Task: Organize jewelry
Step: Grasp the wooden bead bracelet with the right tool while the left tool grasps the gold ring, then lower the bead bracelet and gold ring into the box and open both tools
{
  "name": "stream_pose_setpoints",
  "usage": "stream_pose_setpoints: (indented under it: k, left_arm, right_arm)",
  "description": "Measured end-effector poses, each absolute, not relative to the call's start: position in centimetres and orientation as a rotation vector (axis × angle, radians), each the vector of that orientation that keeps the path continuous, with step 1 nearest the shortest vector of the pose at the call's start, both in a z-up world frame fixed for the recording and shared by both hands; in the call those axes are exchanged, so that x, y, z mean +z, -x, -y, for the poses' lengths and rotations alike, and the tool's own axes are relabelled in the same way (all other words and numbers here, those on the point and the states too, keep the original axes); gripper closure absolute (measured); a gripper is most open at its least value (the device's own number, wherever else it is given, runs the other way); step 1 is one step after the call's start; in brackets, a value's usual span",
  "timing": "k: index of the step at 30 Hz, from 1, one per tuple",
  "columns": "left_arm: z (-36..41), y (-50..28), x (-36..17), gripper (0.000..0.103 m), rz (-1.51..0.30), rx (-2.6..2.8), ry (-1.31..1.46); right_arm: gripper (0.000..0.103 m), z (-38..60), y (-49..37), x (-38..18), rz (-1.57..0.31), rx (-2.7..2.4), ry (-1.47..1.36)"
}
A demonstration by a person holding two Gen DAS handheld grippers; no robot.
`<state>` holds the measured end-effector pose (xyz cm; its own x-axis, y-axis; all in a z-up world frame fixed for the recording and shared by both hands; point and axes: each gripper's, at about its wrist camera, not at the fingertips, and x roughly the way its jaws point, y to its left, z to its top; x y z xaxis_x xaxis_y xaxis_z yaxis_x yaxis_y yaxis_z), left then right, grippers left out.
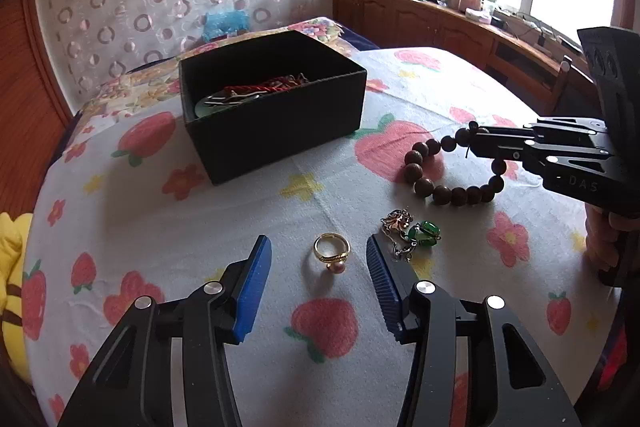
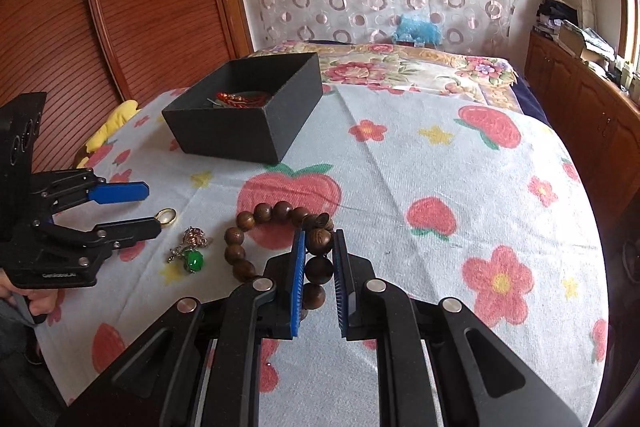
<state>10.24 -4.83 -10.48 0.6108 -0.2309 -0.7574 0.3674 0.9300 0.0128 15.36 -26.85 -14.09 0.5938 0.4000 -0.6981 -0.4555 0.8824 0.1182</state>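
A gold ring with a pink pearl [image 1: 331, 251] lies on the cloth between the open fingers of my left gripper [image 1: 318, 247]; it also shows in the right wrist view [image 2: 167, 217]. A green-stone pendant [image 1: 416, 231] [image 2: 192, 251] lies just right of it. My right gripper [image 2: 319, 241] is shut on the brown wooden bead bracelet [image 2: 276, 239], which rests on the cloth; in the left wrist view the right gripper [image 1: 474, 139] holds the bracelet [image 1: 444, 179] at its far side. A black open box [image 1: 272, 103] [image 2: 248, 115] holds a red cord and other pieces.
The table carries a strawberry and flower print cloth [image 2: 440, 187]. A yellow plush [image 1: 12, 267] lies at the left edge. A bed with floral cover [image 2: 400, 67] stands behind; wooden cabinets [image 1: 440, 23] with clutter run under the window on the right.
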Motion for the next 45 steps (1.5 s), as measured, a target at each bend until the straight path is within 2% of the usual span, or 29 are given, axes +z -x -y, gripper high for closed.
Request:
stream_pose_setpoints:
  k: [3, 8, 9, 10, 15, 35, 45]
  left_arm:
    - [5.0, -10.7, -11.0, 0.066, -0.865, -0.345, -0.183]
    - [4.9, -10.6, -11.1, 0.069, -0.851, -0.35, -0.177]
    - [4.9, -10.5, -11.1, 0.08, -0.85, -0.352, -0.174]
    - [4.8, -10.4, -11.1, 0.084, -0.849, -0.355, -0.171]
    - [3.8, -10.1, -10.4, 0.084, -0.813, -0.338, -0.134]
    - [-0.7, -8.3, -5.8, 0.084, -0.677, -0.282, -0.026]
    - [-1.7, -9.0, -4.2, 0.084, -0.641, -0.253, -0.028]
  right_arm:
    - [0.088, 26.6, -15.2, -14.1, -0.792, 0.499, 0.088]
    - [0.088, 26.5, -15.2, -14.0, -0.791, 0.499, 0.096]
    - [0.088, 26.4, -15.2, -14.0, -0.79, 0.501, 0.098]
    - [0.088, 26.4, -15.2, -14.0, -0.789, 0.503, 0.102]
    - [0.088, 25.9, -15.1, -13.0, -0.769, 0.52, 0.118]
    - [0.088, 20.6, -17.5, -2.3, -0.581, 0.569, 0.181]
    - [0.088, 17.1, -21.5, -1.1, -0.57, 0.543, 0.204]
